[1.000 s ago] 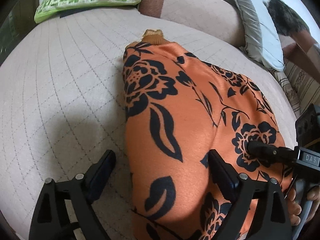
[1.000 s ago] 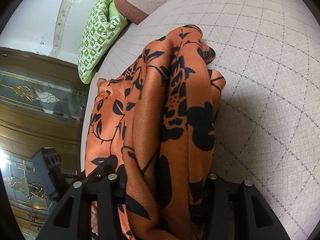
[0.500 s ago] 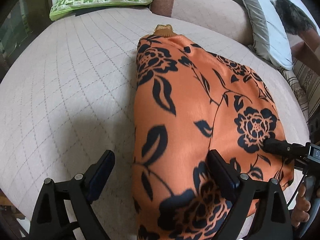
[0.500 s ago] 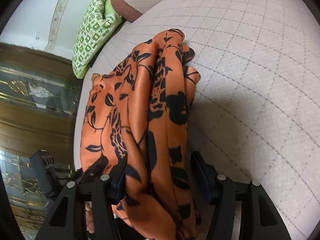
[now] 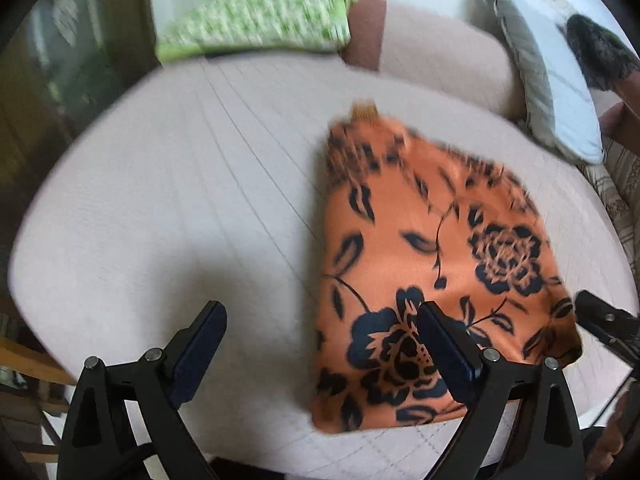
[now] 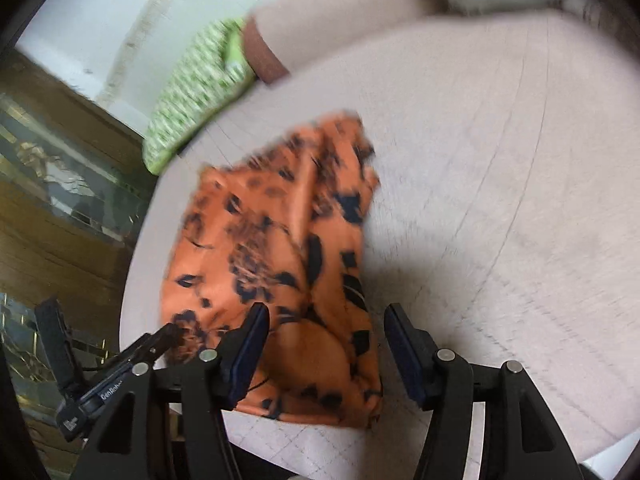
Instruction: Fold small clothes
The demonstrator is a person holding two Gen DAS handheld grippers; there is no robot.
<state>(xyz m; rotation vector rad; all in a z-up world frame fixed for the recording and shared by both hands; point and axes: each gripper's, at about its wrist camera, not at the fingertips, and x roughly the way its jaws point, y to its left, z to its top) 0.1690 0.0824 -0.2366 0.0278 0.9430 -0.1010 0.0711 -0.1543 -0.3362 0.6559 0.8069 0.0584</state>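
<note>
Both my tongs hang wide open with nothing between the pads. The left tongs (image 5: 322,344) hover over the near edge of the orange flowered garment (image 5: 432,264), the right pad above a black rose and the left pad off over bare cushion. The right tongs (image 6: 326,346) straddle the garment's near right corner, empty too.

The garment lies on the pale quilted cushion (image 5: 180,208), folded into a rough rectangle, close to the cushion's front edge, with a small tan tab (image 5: 363,110) poking out at its far end. The green checked pillow (image 5: 256,20) sits well beyond it, a grey pillow (image 5: 540,80) off to its right.

The risk, I reckon: the fabric looks slick and the right side is bunched in ridges, so the layers could slide apart or slump open now nothing pins them. A careless pad could drag the top layer, or nudge the lot over the edge.

No baskets or boxes in sight, so nothing is holding anything.
</note>
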